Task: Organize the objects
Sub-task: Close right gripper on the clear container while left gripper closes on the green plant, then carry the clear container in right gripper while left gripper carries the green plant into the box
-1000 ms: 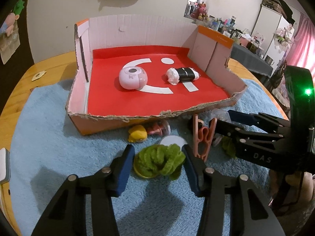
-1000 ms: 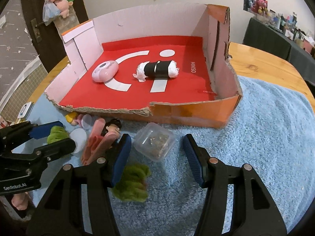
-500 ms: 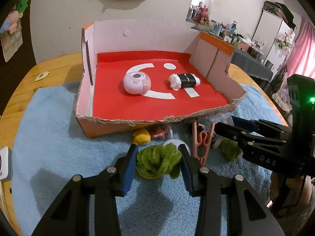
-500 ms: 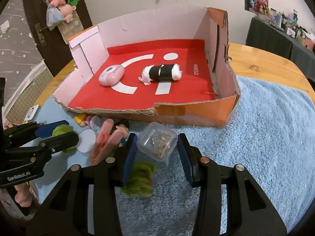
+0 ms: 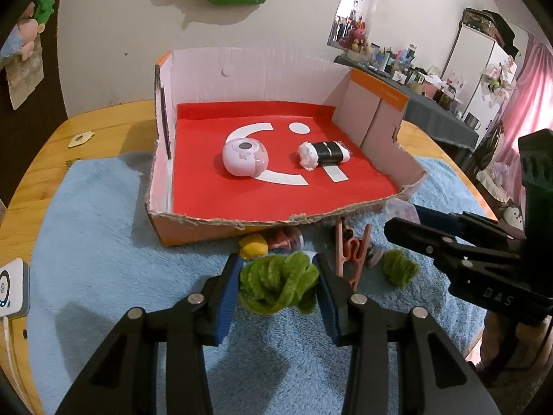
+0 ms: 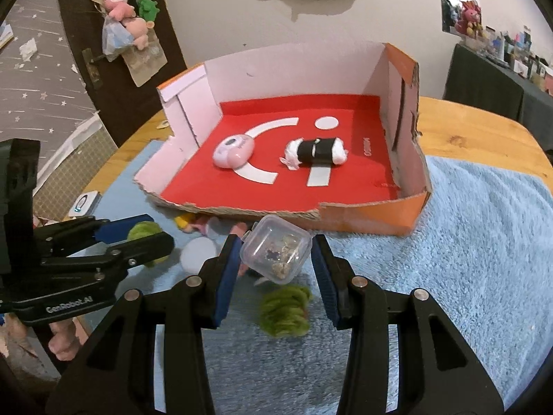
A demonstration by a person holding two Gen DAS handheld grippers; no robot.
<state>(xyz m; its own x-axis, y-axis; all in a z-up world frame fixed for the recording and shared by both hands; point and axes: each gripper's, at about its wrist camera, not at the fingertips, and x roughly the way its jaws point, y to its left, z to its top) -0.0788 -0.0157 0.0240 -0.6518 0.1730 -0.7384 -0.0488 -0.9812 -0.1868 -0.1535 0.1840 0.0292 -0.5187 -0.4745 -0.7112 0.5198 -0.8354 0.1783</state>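
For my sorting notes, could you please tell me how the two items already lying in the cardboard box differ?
The pink gadget is a smooth, rounded pebble shape, while the sushi-roll toy is a long cylinder. The gadget is pink throughout; the toy is white with a black band. The gadget lies further left. Both rest on the box's red floor, apart.

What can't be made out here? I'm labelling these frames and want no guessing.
- Left wrist view: the small clear plastic box held by the right tool is mostly hidden behind its fingers.
- Right wrist view: the yellow and pink toys are half hidden beneath the torn cardboard box rim.
- Right wrist view: the clear box's contents are too small to identify.
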